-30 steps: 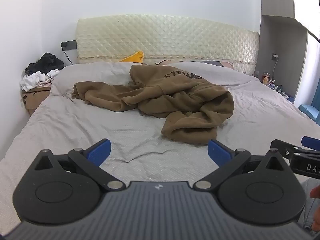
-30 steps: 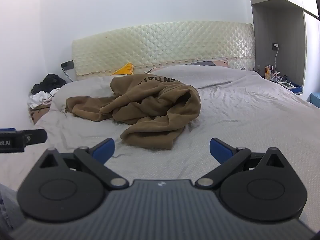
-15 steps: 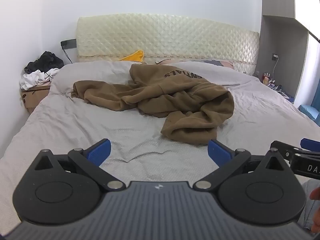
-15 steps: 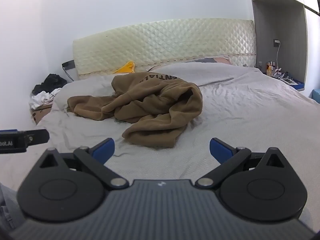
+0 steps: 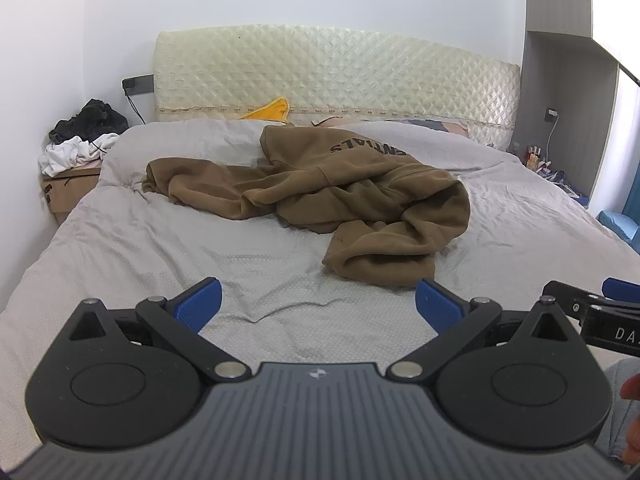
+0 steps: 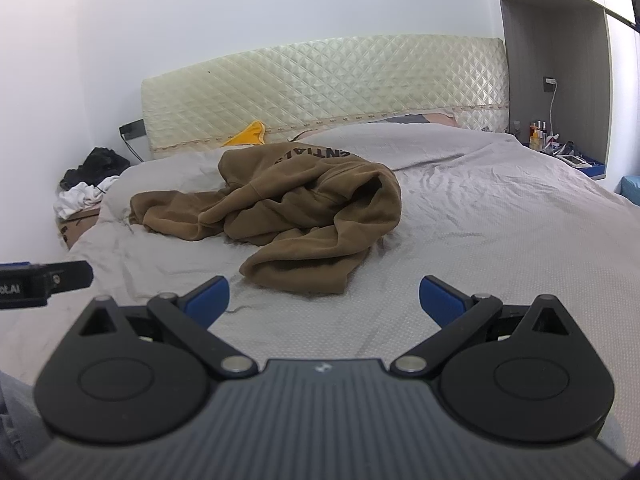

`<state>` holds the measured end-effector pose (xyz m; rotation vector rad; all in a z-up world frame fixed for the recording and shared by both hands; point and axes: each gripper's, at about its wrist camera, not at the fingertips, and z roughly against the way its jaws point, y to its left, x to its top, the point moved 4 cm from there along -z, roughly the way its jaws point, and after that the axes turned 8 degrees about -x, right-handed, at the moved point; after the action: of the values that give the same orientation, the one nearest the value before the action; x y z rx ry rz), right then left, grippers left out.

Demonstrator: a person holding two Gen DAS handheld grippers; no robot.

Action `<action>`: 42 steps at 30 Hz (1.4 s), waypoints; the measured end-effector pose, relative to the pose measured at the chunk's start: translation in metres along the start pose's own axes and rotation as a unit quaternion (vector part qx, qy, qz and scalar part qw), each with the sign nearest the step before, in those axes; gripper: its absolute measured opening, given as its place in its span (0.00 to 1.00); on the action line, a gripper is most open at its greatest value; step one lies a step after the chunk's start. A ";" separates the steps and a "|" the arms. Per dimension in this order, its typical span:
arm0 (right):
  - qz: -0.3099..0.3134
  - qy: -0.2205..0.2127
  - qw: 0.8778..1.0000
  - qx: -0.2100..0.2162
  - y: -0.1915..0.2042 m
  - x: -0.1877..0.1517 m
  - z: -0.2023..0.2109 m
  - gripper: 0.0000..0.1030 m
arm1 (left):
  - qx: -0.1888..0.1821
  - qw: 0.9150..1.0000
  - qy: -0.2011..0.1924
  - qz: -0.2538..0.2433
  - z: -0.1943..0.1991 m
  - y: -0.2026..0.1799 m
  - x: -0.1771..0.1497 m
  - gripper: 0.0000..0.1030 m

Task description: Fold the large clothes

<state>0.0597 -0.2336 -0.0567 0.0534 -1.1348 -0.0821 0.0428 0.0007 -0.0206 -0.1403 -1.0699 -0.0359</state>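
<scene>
The brown hoodie [image 5: 344,196] lies crumpled in the middle of the bed [image 5: 120,248], nearer its head edge. The left claw [image 5: 318,304] and the right claw [image 6: 324,300] are both released, above the foot edge, well apart from it.

right hand-held gripper [image 6: 323,295] tilted slightly lower

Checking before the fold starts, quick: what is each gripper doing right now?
Left gripper: open, holding nothing, short of the brown hoodie.
Right gripper: open, holding nothing, also short of the hoodie.
</scene>
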 end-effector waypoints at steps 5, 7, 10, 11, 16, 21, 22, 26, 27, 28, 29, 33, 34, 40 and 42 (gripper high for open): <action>0.001 0.003 1.000 -0.001 -0.002 -0.001 -0.001 1.00 | 0.000 1.000 -0.001 0.003 -0.001 0.004 -0.002 1.00; 0.001 0.004 1.000 0.000 -0.003 -0.001 -0.001 1.00 | -0.001 1.000 0.001 0.003 -0.001 0.002 -0.001 1.00; -0.001 0.006 1.000 0.001 -0.003 -0.002 -0.001 1.00 | 0.001 1.000 0.000 0.001 -0.001 0.003 -0.002 1.00; 0.000 0.006 1.000 0.001 -0.002 -0.003 -0.001 1.00 | 0.002 1.000 -0.001 0.001 -0.001 0.004 -0.002 1.00; 0.000 0.010 1.000 -0.002 0.000 -0.004 -0.002 1.00 | 0.002 1.000 -0.002 0.001 0.001 0.005 -0.002 1.00; 0.001 0.011 1.000 -0.003 0.000 -0.005 -0.002 1.00 | 0.001 1.000 -0.002 0.001 0.001 0.005 -0.003 1.00; 0.001 0.011 1.000 -0.003 0.000 -0.005 -0.002 1.00 | 0.001 1.000 -0.001 0.001 0.001 0.005 -0.003 1.00; 0.003 0.011 1.000 -0.002 0.001 -0.005 -0.002 1.00 | 0.001 1.000 -0.002 0.000 0.001 0.006 -0.003 1.00; 0.002 0.011 1.000 -0.002 0.002 -0.005 -0.003 1.00 | 0.001 1.000 -0.002 0.001 0.001 0.005 -0.003 1.00; 0.002 0.012 1.000 -0.001 0.002 -0.005 -0.003 1.00 | 0.001 1.000 -0.002 0.001 0.001 0.005 -0.003 1.00; 0.003 0.012 1.000 0.000 0.003 -0.005 -0.003 1.00 | 0.002 1.000 -0.002 0.001 0.001 0.005 -0.003 1.00; 0.004 0.010 1.000 0.001 0.004 -0.005 -0.003 1.00 | 0.002 1.000 -0.001 0.001 0.001 0.006 -0.003 1.00; 0.005 0.011 1.000 0.001 0.004 -0.005 -0.004 1.00 | 0.001 1.000 0.000 0.002 0.000 0.006 -0.004 1.00; 0.000 0.015 1.000 0.007 0.005 -0.005 -0.004 1.00 | -0.001 1.000 -0.001 0.009 -0.002 0.010 -0.008 1.00; -0.001 0.016 1.000 0.006 0.005 -0.005 -0.005 1.00 | -0.006 1.000 0.000 0.011 -0.004 0.011 -0.008 1.00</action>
<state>0.0622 -0.2286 -0.0632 0.0662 -1.1038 -0.0751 0.0431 0.0104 -0.0306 -0.1628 -1.0682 -0.0235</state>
